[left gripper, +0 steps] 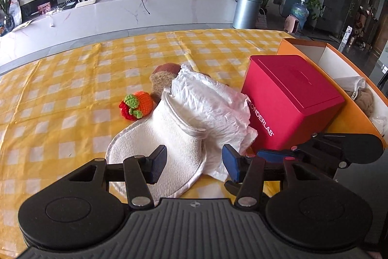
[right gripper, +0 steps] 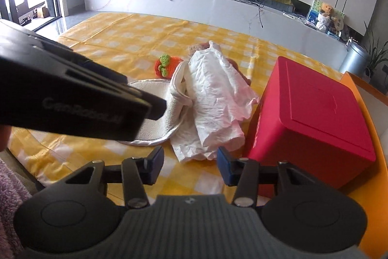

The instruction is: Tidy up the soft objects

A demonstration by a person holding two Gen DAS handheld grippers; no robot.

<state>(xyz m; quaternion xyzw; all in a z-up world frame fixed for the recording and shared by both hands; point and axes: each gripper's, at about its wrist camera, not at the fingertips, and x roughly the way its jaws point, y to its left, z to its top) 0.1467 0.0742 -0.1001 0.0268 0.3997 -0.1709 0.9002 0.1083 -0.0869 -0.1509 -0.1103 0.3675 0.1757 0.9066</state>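
Note:
A cream terry visor cap (left gripper: 167, 145) lies on the yellow checked tablecloth (left gripper: 72, 79), with a crumpled white cloth (left gripper: 213, 103) draped over its right side. Behind them sit an orange and red crochet fruit (left gripper: 137, 104) and a brown plush piece (left gripper: 162, 79). My left gripper (left gripper: 194, 162) is open, its fingers straddling the cap's near edge. My right gripper (right gripper: 190, 163) is open just before the white cloth (right gripper: 215, 98); the cap (right gripper: 157, 118) lies to its left, the crochet fruit (right gripper: 167, 66) farther back.
A red box (left gripper: 291, 101) stands right of the cloth, also in the right wrist view (right gripper: 312, 118). An orange-walled open box (left gripper: 339, 69) behind it holds soft items. The left gripper's body (right gripper: 72, 98) crosses the right wrist view at left.

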